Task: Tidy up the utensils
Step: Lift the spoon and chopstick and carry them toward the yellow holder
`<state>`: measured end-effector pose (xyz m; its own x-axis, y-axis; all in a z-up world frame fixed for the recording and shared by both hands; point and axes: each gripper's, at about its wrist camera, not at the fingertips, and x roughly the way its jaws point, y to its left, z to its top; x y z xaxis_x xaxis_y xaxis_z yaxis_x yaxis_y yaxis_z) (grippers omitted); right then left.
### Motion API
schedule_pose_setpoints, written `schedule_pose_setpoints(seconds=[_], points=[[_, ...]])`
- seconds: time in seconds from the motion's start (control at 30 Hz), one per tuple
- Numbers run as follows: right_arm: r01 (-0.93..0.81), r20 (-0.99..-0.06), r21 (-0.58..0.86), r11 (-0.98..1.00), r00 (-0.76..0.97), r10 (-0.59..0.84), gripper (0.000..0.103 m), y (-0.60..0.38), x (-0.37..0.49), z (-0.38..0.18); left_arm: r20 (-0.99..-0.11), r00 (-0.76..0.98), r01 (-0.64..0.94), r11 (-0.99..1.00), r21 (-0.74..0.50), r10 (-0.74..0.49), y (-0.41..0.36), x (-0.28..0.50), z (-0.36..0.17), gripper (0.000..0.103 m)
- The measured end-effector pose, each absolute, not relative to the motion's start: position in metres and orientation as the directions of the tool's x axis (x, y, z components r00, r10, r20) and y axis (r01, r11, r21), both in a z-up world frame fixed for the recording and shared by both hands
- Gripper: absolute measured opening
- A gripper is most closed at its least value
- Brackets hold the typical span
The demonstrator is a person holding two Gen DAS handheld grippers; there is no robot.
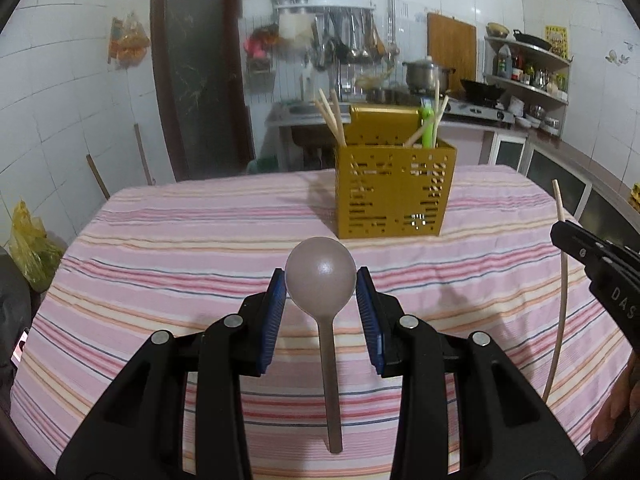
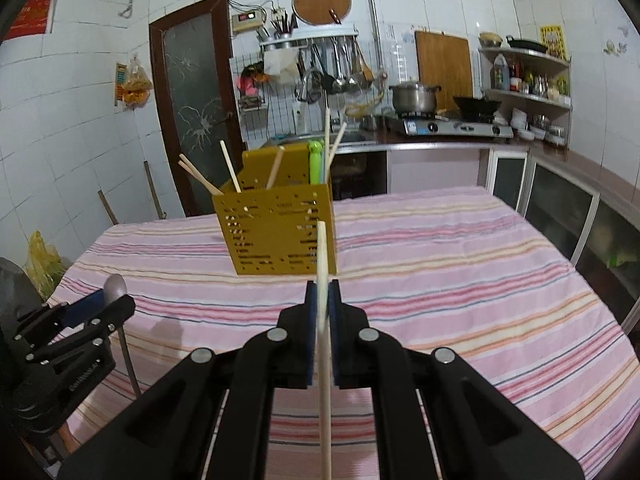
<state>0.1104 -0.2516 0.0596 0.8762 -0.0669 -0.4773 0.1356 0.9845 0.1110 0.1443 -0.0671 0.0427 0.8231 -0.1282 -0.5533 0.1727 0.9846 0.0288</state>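
A grey-brown spoon [image 1: 331, 380] hangs off the table with its handle down, my left gripper [image 1: 321, 278] shut on its round bowl. The same spoon [image 2: 115, 285] and left gripper [image 2: 102, 300] show at the lower left of the right wrist view. My right gripper [image 2: 322, 290] is shut on a pale wooden chopstick [image 2: 322, 248] that stands nearly upright. From the left wrist view that chopstick [image 1: 562, 300] and the right gripper [image 1: 570, 240] are at the right edge. A gold perforated utensil holder [image 1: 394, 196] [image 2: 280, 232] stands ahead on the table and holds several chopsticks and a green utensil.
The table wears a pink striped cloth [image 1: 160, 260] [image 2: 460, 260]. Behind it run a sink counter and a gas stove [image 2: 452, 126] with a steel pot [image 2: 414, 96]. Shelves of bottles and bowls [image 2: 528, 80] fill the right wall. A yellow bag [image 1: 28, 248] sits left of the table.
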Motion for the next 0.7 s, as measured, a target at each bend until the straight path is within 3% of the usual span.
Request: schedule_pose_setpoints(seconds=[0.7], points=[[0.104, -0.403, 0.08, 0.991, 0.913, -0.063, 0.006, -0.231, 0.108, 0.071, -0.491, 0.861, 0.153, 0.988, -0.001, -0.134, -0.031, 0.134, 0.059, 0.035]])
